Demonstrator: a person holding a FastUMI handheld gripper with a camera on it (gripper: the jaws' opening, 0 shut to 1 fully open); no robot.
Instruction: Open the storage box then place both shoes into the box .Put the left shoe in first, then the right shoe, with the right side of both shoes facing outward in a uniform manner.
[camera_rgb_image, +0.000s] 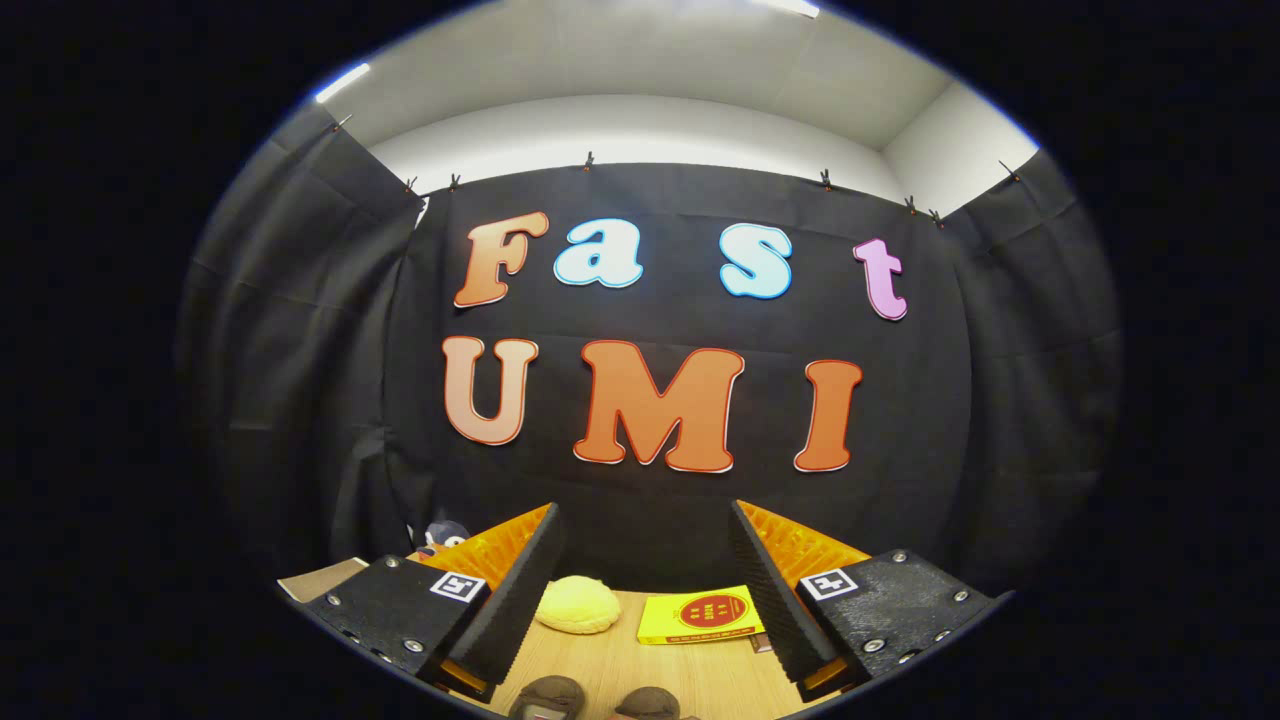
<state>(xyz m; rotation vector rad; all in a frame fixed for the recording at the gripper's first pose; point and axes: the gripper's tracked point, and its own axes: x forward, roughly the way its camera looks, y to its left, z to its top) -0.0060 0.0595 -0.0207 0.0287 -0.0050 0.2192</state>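
Observation:
My gripper (645, 590) is raised above a wooden table (650, 670) and points at the booth's back wall. Its two fingers stand wide apart with nothing between them, so it is open. Down at the near end of the table, between the fingers, peek the tops of two dark brownish shoes, the left one (548, 697) and the right one (648, 704); most of each is cut off. No storage box can be made out.
A yellow bun-like lump (578, 604) lies on the table just ahead of the left finger. A flat yellow packet (702, 615) with a red round mark lies beside the right finger. A small dark toy figure (440, 537) sits far left by the curtain.

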